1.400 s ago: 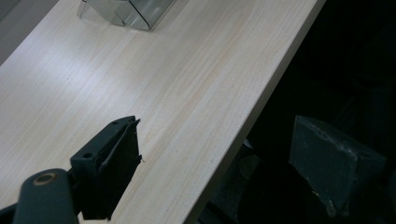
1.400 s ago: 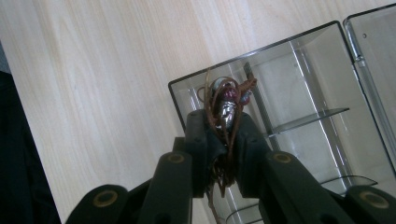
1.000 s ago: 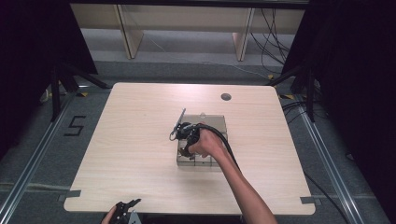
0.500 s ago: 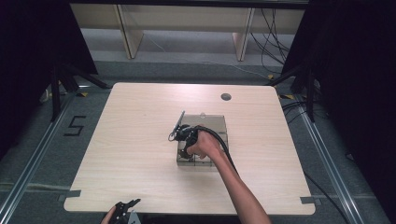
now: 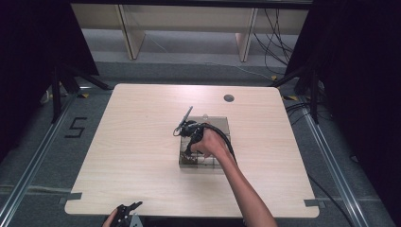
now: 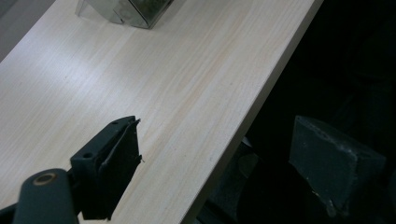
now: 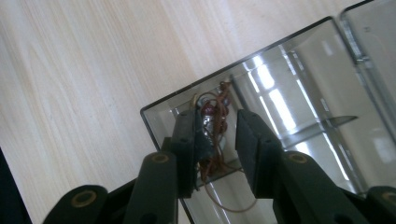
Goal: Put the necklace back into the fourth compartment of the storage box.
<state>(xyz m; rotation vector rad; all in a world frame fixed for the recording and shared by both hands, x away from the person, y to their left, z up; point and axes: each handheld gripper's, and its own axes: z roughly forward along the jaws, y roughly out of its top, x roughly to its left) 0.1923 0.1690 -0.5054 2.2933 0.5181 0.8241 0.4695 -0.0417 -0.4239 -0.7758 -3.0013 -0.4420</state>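
Since the earlier pictures the right gripper has stayed over the near-left corner of the clear plastic compartment box, and its fingers have just been opening: they now stand a little apart. A small bundle of reddish-brown cord with dark red beads lies between them in the corner compartment, close against the left finger; whether that finger touches it I cannot tell, and the right finger is clear of it. A loop of the cord trails out under the fingers on the compartment floor.

In the high view the right hand holds its gripper down into the box, which sits near the middle of the light wooden tabletop, the black cable arching over the wrist.

The left gripper waits at the near edge of the tabletop, well apart from the box. Its fingers are spread wide with nothing between them, one over the wood, the other past the edge.
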